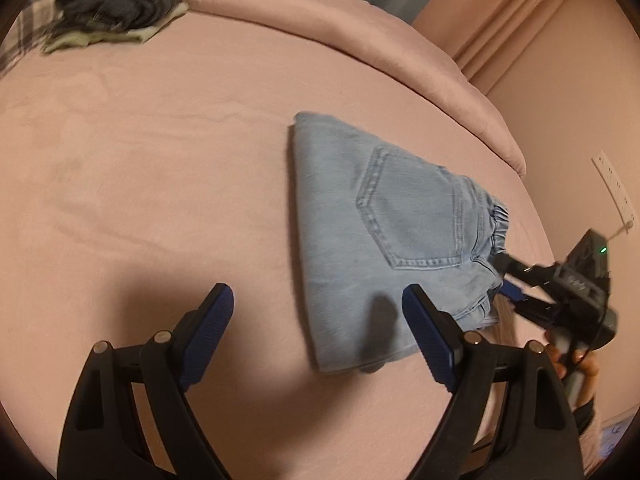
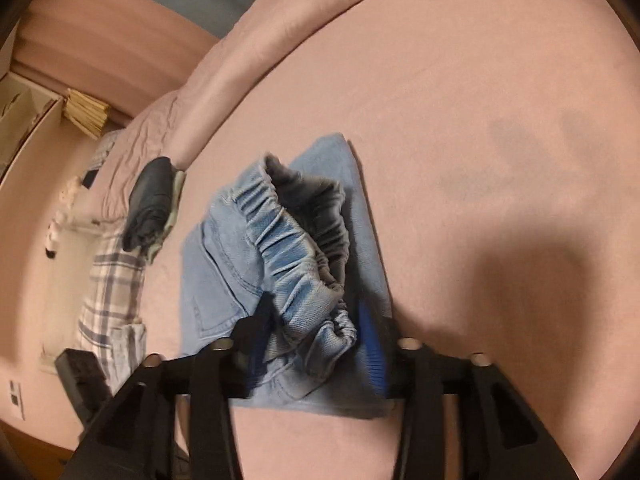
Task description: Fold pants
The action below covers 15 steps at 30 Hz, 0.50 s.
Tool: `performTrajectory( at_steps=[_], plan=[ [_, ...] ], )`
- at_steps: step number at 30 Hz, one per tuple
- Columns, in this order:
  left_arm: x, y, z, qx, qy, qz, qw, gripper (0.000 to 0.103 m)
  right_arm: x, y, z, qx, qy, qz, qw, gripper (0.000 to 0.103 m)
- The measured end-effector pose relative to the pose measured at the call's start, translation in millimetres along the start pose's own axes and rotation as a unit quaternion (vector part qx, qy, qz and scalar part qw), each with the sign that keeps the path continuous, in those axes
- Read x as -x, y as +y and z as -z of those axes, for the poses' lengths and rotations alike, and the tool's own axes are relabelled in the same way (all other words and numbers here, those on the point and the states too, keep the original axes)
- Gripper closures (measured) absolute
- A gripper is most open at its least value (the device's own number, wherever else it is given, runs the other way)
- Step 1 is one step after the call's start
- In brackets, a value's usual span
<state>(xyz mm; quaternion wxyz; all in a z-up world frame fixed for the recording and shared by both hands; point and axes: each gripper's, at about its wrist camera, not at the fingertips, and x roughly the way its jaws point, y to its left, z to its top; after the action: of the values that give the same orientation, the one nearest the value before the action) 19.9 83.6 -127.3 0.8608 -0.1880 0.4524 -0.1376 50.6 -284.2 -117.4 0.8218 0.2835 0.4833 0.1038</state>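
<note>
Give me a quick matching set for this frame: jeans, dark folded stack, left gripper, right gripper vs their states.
Things:
1. jeans
2. dark folded stack
3. left gripper
4. right gripper

States:
A. jaws wide, nothing between them
B. at the elastic waistband
C. folded small, back pocket facing up
D. at the far end of the pink bed

Pairs: 1-C, 2-D, 3-A, 4-B

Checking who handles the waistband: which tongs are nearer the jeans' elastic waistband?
Right. The right tongs straddle the elastic waistband; the left tongs stand open over the jeans' opposite edge, empty.
</note>
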Motion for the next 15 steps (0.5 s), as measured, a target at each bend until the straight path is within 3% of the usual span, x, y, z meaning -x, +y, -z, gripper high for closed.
performTrajectory(
  at_steps=[1, 4, 7, 9, 10, 11, 12, 15],
  plan=[
    [0, -3, -3, -0.005, -0.005, 0.000, 1.0000, 0.017, 8, 5, -4, 0.013, -0.011, 0.016, 1.000, 0.046],
    [-4, -10, -11, -0.015, -0.015, -0.006, 0.9998, 0.018, 32, 26, -11, 0.077, -0.055, 0.042, 0.995, 0.046],
    [-18, -23, -19, -0.031, -0.001, -0.015, 0.9994, 0.025, 37, 61, -19, 0.156, -0.069, 0.021, 0.985, 0.046],
    [-31, -36, -29, -0.054, 0.007, -0.022, 0.9983, 0.040, 28, 79, -23, 0.192, -0.069, 0.034, 0.978, 0.062],
    [-37, -41, -36, -0.065, 0.010, -0.031, 0.9974, 0.043, 21, 89, -26, 0.212, -0.068, 0.040, 0.974, 0.073],
    [-43, -46, -41, -0.072, 0.011, -0.037, 0.9966, 0.049, 14, 97, -30, 0.230, -0.067, 0.046, 0.970, 0.078],
    [-49, -50, -49, -0.077, 0.014, -0.037, 0.9962, 0.054, 6, 103, -34, 0.239, -0.062, 0.051, 0.968, 0.079],
    [-68, -54, -71, -0.077, 0.016, -0.031, 0.9964, 0.054, -22, 104, -41, 0.249, -0.024, 0.076, 0.965, 0.081]
  ],
)
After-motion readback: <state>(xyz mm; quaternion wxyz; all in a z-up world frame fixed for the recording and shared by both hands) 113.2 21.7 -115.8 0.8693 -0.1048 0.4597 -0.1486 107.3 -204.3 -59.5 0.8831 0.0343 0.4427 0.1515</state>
